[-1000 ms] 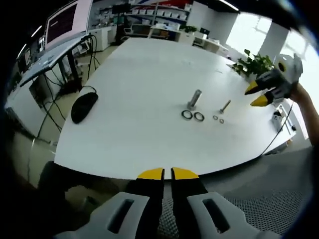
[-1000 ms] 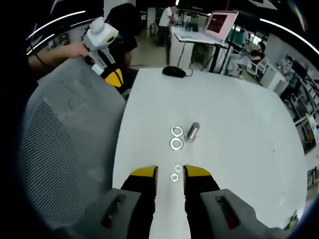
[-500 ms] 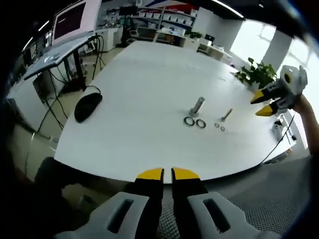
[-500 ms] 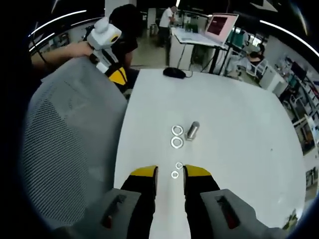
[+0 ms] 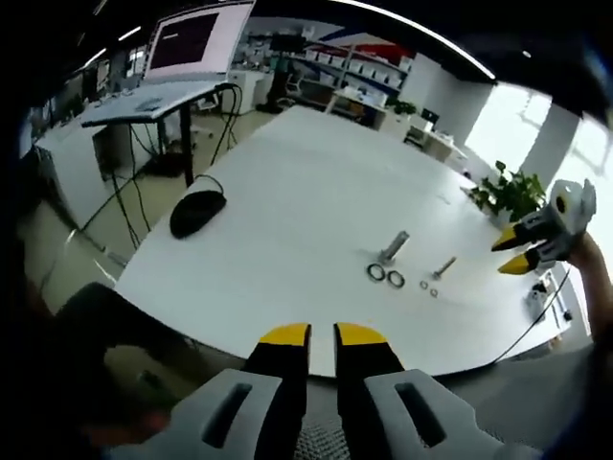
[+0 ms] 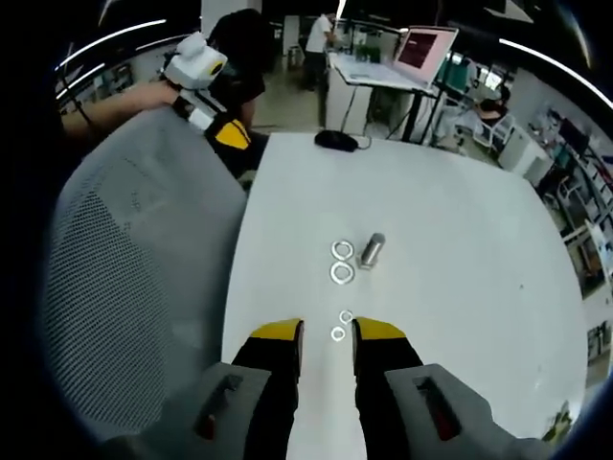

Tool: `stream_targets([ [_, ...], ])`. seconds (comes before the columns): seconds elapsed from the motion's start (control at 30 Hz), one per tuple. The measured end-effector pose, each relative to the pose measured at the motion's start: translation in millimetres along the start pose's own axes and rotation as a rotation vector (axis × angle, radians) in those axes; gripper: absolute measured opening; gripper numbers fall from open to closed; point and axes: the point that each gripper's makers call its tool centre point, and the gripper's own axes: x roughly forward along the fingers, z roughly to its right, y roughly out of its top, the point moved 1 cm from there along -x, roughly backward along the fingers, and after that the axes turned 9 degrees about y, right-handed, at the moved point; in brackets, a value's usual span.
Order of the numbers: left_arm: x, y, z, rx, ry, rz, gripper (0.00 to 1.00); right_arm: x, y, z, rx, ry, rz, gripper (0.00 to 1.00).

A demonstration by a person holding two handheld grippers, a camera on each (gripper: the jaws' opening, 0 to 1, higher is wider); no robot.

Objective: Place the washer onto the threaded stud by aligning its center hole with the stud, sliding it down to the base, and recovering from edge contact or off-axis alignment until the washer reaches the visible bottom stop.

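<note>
On the white table a thick threaded stud stands with two large washers flat beside its base. A thin bolt and two small washers lie just to the right. My left gripper is at the near table edge, jaws almost together and holding nothing. My right gripper hovers at the far right, tips apart. In the right gripper view the stud, large washers and small washers lie ahead of my open right gripper. The left gripper is at upper left.
A black mouse with its cable lies on the table's left part. A grey mesh chair back stands left of the table. A desk with a screen and a potted plant are beyond the table. A person's arm holds the left gripper.
The left gripper view has swung up and to the left, so its whole picture shifted. The right gripper view is nearly the same. The stud, bolt and washers lie where they were.
</note>
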Motion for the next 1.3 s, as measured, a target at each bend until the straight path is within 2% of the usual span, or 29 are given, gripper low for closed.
stream_targets([
  [0.1, -2.5, 6.5, -4.6, -0.005, 0.027, 0.043, 0.07, 1.8, -0.8, -0.2, 0.002, 0.005, -0.001, 0.22],
  [0.2, -4.6, 12.5, -8.8, -0.048, 0.044, 0.086, 0.09, 6.2, -2.9, 0.8, 0.011, 0.018, 0.000, 0.22],
  [0.27, -3.3, 13.1, -9.3, -0.061, 0.039, 0.090, 0.09, 10.3, -5.8, 3.8, 0.016, 0.023, -0.001, 0.22],
  [0.37, 0.7, 10.3, -9.0, -0.103, 0.020, 0.070, 0.09, 16.5, -9.2, 6.3, 0.033, 0.032, 0.004, 0.22],
  [0.53, 2.1, 9.0, -7.7, -0.101, 0.018, 0.060, 0.09, 27.7, -15.8, 8.5, 0.051, 0.049, -0.001, 0.22],
  [0.8, 3.7, 8.0, -5.7, -0.153, -0.011, 0.052, 0.09, 45.0, -22.2, 8.9, 0.064, 0.077, -0.023, 0.22],
  [0.93, 4.3, 6.8, -3.5, -0.152, -0.022, 0.044, 0.09, 50.0, -23.0, 11.0, 0.032, 0.070, -0.054, 0.22],
  [1.07, 5.6, 4.1, -1.7, -0.140, -0.028, 0.027, 0.10, 55.0, -20.4, 10.6, 0.043, 0.089, -0.048, 0.22],
  [1.3, 6.3, 1.7, -0.3, -0.116, -0.039, 0.010, 0.10, 69.4, -29.7, 11.0, 0.067, 0.113, -0.064, 0.22],
])
